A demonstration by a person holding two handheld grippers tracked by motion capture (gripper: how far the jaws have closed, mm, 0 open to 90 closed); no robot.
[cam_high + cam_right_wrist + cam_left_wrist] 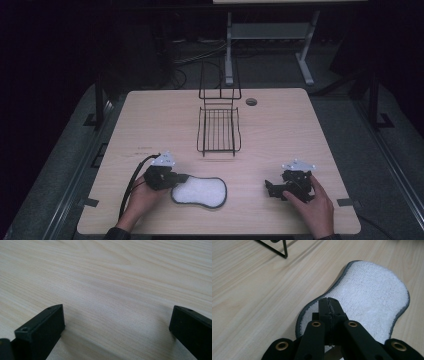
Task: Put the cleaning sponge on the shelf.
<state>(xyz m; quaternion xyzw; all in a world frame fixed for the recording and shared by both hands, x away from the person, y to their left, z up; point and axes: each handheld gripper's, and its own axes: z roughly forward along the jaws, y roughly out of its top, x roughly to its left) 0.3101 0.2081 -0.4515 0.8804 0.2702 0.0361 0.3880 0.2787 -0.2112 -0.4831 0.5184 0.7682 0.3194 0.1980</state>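
A white bean-shaped pad with a dark grey rim lies flat near the table's front edge. My left gripper is at the pad's left end. In the left gripper view its jaws are pressed together above the pad, with nothing visibly pinched between them. My right gripper rests on the bare wood to the right of the pad and apart from it. Its jaws stand wide open with only tabletop between them.
A black wire rack stands at the table's middle, its tall back frame toward the far edge; one of its feet appears in the left gripper view. A round cable hole sits to the rack's right. The light wooden table ends in dark floor all round.
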